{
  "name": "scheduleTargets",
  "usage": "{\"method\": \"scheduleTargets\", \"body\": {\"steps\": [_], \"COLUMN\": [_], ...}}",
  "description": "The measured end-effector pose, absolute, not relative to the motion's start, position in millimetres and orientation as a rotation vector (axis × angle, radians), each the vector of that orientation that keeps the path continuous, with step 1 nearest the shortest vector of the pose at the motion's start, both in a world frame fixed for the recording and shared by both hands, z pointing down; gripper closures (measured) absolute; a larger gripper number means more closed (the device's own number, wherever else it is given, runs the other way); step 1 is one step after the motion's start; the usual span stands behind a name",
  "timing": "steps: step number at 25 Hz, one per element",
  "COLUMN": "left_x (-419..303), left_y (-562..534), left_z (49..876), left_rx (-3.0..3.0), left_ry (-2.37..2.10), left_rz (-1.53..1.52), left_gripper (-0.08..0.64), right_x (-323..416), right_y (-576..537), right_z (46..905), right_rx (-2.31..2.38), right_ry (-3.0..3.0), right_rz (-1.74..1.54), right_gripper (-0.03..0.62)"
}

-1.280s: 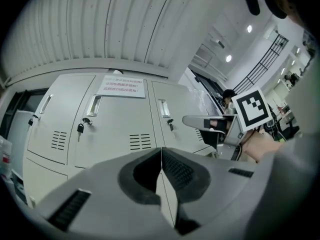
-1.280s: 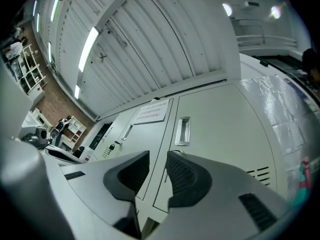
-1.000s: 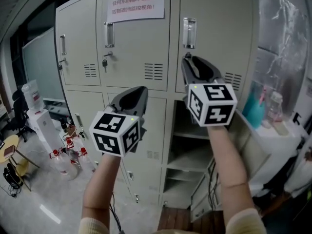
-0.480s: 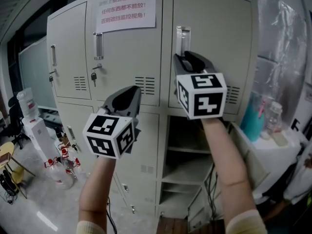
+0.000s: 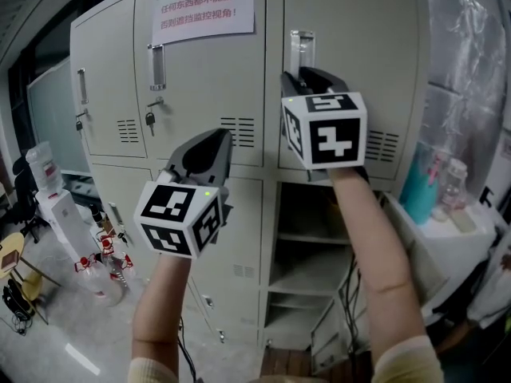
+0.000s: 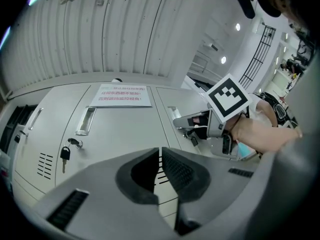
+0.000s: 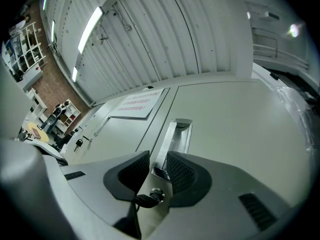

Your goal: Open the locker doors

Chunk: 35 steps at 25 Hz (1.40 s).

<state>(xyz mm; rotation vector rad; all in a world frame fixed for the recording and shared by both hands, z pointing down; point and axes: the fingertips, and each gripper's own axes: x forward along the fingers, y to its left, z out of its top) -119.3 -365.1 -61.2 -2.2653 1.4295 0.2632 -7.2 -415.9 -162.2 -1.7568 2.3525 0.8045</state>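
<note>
The grey lockers (image 5: 239, 78) fill the head view, and the three upper doors are closed. My right gripper (image 5: 294, 75) is raised to the upper right door, just under its metal handle (image 5: 303, 48). In the right gripper view its jaws (image 7: 159, 156) stand open on either side of the lower end of the handle (image 7: 175, 134), with a key (image 7: 150, 198) in the lock below. My left gripper (image 5: 219, 137) hangs shut and empty in front of the middle column. Its closed tips (image 6: 160, 151) point at the middle door.
The lower right compartment (image 5: 311, 246) is open and shows bare shelves. A paper notice (image 5: 205, 6) is stuck on the upper middle door, above that door's handle (image 5: 156, 66) and key (image 5: 149, 118). Water bottles (image 5: 100, 266) stand on the floor at left. A side table (image 5: 459, 222) with bottles is at right.
Both grippers have risen in front of the lockers. The right one has come up to the lower end of the upper right door's handle. Its jaws have kept the same gap.
</note>
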Motion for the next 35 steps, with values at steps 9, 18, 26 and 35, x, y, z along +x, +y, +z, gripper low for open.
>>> {"method": "scheduleTargets", "body": {"steps": [9, 18, 26, 35], "left_x": [-137.7, -140.3, -129.2, -110.1], "left_y": [-355.4, -344.5, -320.1, -282.7], "left_z": [-58.7, -49.3, -47.1, -43.6], "left_rx": [-2.253, -2.267, -2.283, -2.318], "left_ry": [1.442, 1.43, 1.405, 1.359], "left_rz": [0.313, 0.317, 0.323, 0.336], "left_gripper": [0.555, 0.556, 0.556, 0.555], "right_x": [-8.5, -13.5, -11.7, 5.4], "right_y": [-420.4, -393.4, -345.9, -289.6], "right_z": [-164.0, -162.0, -160.4, -158.0], "right_rx": [-1.793, -1.728, -1.684, -1.662], "right_ry": [2.324, 2.31, 2.299, 2.3], "right_rz": [0.798, 0.836, 0.887, 0.871], "right_gripper": [0.5, 0.48, 0.469, 0.463]}}
